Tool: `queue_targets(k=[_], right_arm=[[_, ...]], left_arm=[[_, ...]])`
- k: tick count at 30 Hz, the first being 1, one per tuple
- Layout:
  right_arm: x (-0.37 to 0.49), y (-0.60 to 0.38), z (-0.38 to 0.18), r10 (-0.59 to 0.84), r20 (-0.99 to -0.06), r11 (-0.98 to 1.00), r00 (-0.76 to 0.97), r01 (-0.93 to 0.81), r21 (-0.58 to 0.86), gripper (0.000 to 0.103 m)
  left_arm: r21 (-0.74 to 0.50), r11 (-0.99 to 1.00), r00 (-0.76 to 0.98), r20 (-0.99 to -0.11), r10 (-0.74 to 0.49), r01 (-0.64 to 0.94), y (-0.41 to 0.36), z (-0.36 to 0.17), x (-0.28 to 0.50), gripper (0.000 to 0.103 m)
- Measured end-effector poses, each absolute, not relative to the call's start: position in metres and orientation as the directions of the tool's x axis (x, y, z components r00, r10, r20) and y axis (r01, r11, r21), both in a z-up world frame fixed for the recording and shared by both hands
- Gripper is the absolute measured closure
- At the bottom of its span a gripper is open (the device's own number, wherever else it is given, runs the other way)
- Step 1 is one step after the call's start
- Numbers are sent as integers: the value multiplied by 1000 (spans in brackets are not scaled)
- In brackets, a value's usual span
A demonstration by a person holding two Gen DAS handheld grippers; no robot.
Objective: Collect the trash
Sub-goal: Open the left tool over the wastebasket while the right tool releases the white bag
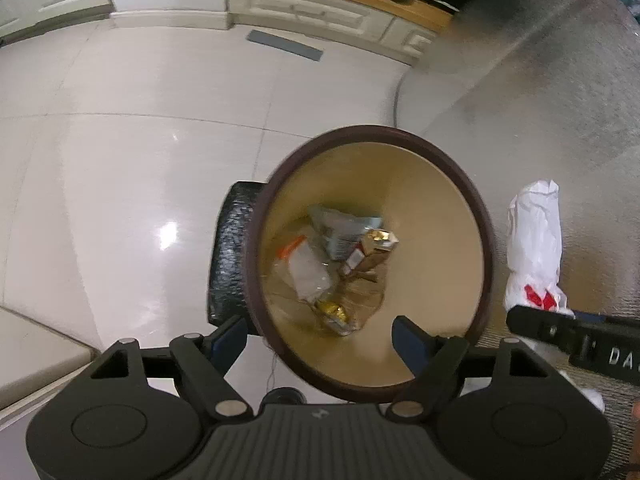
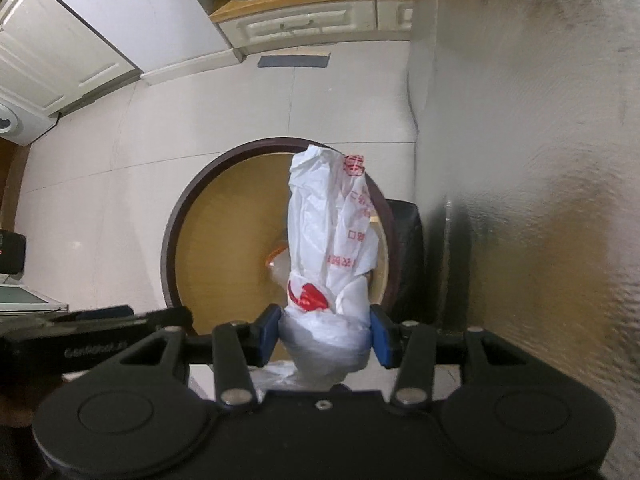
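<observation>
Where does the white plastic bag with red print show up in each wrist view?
Left wrist: white plastic bag at the right edge, beside the bin, pinched by the right gripper.
Right wrist: bag centre, between the blue pads, over the bin.
Shared landmark: the brown-rimmed bin.

Open mouth of the bin, metal wall close beside, black block against its rim.

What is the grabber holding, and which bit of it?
The right gripper pinches the white plastic bag near its bunched lower end, over the trash bin. The left gripper is open and holds nothing.
</observation>
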State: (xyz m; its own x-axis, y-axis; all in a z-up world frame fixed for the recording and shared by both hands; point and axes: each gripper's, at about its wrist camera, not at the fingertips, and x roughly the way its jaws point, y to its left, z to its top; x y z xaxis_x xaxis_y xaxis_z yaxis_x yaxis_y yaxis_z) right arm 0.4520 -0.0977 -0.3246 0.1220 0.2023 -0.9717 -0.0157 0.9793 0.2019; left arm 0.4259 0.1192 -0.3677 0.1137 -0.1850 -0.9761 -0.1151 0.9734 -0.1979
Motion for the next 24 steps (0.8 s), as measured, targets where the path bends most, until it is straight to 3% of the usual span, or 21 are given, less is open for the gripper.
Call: queue_targets(k=[5,6,7,8,17,24], right_arm=[[461,-85,-330,289,-947,957,143,-79,280,52],[462,-83,-331,317,-937,948,146,-88,307,38],[463,-81,-332,329,-932,944,154,-90,319,18],[462,-79,-331,324,-931,945,167,-89,313,12],[447,-76,-333,250,-959,964,135,-131,233,10],[436,-82,-321,205,-964,975,168,-125,185,0]], left_arm=[[-169,976,136,-979,-151,-138,136,-363,421,16],[-166,976,140,-979,-147,-140,139,-362,421,15],[-164,976,143,-979,-144,-141,140,-361,421,14],[-161,977,145,-979,-140,-141,142,-360,421,11],[-140,980,136,-983,-121,-139,147,-357,419,0],[-144,982,144,-981,-127,-119,145,-349,411,0]])
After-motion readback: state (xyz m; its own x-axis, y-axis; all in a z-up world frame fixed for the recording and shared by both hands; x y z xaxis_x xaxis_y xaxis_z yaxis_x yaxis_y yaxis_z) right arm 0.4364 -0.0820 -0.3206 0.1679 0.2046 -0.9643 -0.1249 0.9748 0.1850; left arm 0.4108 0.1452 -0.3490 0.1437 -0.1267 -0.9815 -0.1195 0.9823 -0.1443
